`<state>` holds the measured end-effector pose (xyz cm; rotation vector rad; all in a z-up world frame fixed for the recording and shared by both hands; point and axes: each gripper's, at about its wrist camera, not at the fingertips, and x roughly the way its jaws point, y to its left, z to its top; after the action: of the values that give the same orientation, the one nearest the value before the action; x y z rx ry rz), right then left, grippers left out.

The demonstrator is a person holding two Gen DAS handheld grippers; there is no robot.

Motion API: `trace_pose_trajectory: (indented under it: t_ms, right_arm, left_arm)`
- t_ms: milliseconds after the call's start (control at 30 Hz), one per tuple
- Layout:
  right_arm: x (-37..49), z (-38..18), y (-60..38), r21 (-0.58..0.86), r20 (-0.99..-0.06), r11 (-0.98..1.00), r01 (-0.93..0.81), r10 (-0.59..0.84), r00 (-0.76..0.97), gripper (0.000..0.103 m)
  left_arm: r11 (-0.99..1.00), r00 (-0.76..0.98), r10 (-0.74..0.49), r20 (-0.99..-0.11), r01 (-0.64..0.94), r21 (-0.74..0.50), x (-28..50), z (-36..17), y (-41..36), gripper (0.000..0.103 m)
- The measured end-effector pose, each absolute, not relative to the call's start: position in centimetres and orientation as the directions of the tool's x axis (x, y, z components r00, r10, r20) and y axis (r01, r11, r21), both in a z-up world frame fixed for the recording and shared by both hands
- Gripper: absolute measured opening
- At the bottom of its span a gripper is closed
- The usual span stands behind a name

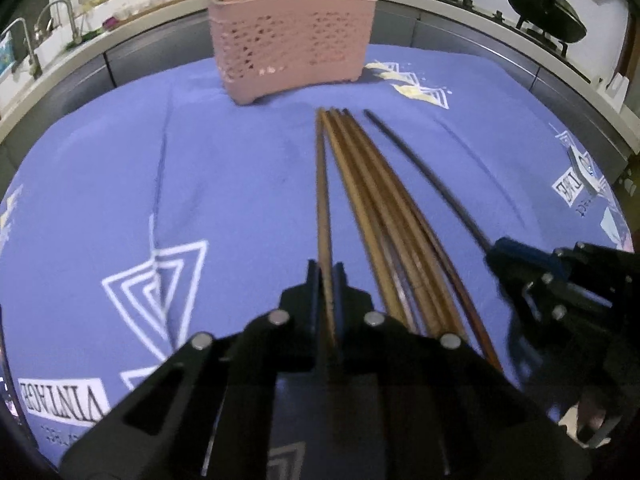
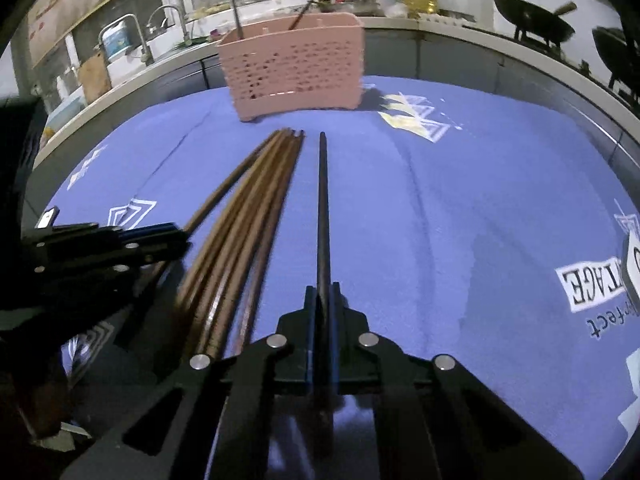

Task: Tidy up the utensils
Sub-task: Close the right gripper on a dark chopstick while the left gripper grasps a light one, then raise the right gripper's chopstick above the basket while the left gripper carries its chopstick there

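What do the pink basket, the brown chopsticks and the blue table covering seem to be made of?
Pink basket: likely moulded plastic, matte, with a perforated lattice wall.
Brown chopsticks: probably wood or bamboo, warm brown with a slight sheen.
Blue table covering: fabric, shown by creases and printed lettering.

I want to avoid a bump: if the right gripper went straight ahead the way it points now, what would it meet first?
Probably the pink basket. The right gripper, shut on the dark chopstick, aims at its right part; the chopstick tip would likely touch first, though depth is unclear.
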<state>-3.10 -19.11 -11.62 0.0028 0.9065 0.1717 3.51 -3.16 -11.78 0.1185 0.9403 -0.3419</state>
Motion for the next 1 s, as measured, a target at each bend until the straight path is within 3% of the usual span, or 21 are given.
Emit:
trace_pose_trajectory:
  t_ms: [267, 333, 767, 833, 1000]
  right_arm:
    - [-3.5, -11.5, -20.4, 0.127, -0.810, 0.978, -0.165, 0.198, 0.552, 0.007]
    - [-2.2, -11.4, -20.3, 0.127, -0.815, 0.978, -0.167, 0.199, 0.544, 0.007]
    - [8.3, -11.0, -18.1, 0.113, -0.828, 0.969, -0.221, 0.215, 0.518, 0.008]
    - [9.3, -10.9, -17.9, 0.116, -0.835, 0.967, -0.227, 0.218, 0.505, 0.006]
    - [9.1, -9.0, -18.7, 0.198, -0.812, 0.954, -0.226, 0.289, 0.507, 0.005]
  left_arm:
    - [0.938, 0.510, -0.242, -0.826, 0.339, -0.065, 2.9, -11.6, -0.8, 0.009]
    - [0.940, 0.515, -0.221, -0.828, 0.337, -0.041, 3.9, -11.5, -1.2, 0.014]
    - [0.934, 0.543, -0.198, -0.816, 0.358, 0.011, 11.8, -11.3, -5.1, 0.015]
    - [0.928, 0.533, -0.217, -0.818, 0.374, -0.003, 12.5, -11.2, -5.3, 0.005]
    - [0.923, 0.544, -0.289, -0.788, 0.378, -0.078, 12.0, -9.1, -3.9, 0.005]
